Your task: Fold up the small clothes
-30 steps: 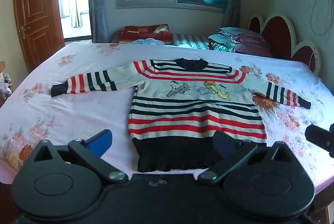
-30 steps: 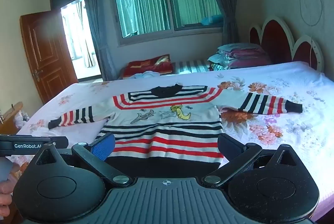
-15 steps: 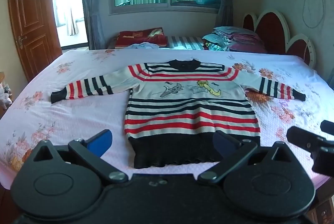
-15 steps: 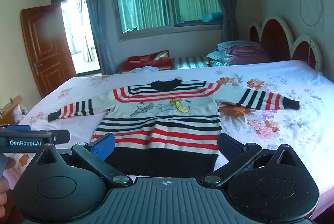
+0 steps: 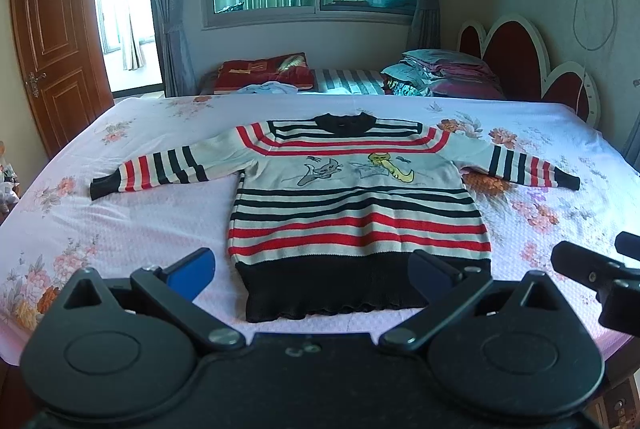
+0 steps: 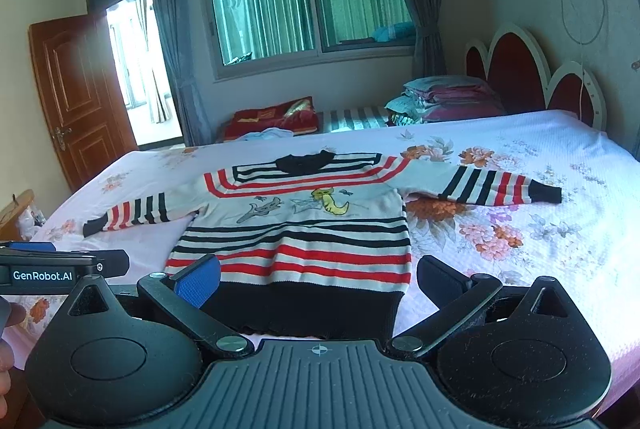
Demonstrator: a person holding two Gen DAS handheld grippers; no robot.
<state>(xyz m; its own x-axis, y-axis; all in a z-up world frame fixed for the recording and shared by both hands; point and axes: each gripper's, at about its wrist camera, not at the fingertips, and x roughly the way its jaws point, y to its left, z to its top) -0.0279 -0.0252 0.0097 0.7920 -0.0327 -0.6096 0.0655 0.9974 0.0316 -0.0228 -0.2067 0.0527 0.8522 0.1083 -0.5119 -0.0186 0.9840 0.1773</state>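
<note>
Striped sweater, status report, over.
Left gripper open, empty. Right gripper open, empty. Red, black and white striped knit sweater flat on floral bedsheet, sleeves spread, unfolded. Nothing on it.

My left gripper [image 5: 312,271]: matte black body, two round discs, triangular cutouts, silver pivot screws, blue pad on one finger [image 5: 191,272]. My right gripper [image 6: 319,281]: same build, ribbed black top plate, small crosshair mark. White "GenRobot.AI" lettering on left unit's side.
</note>
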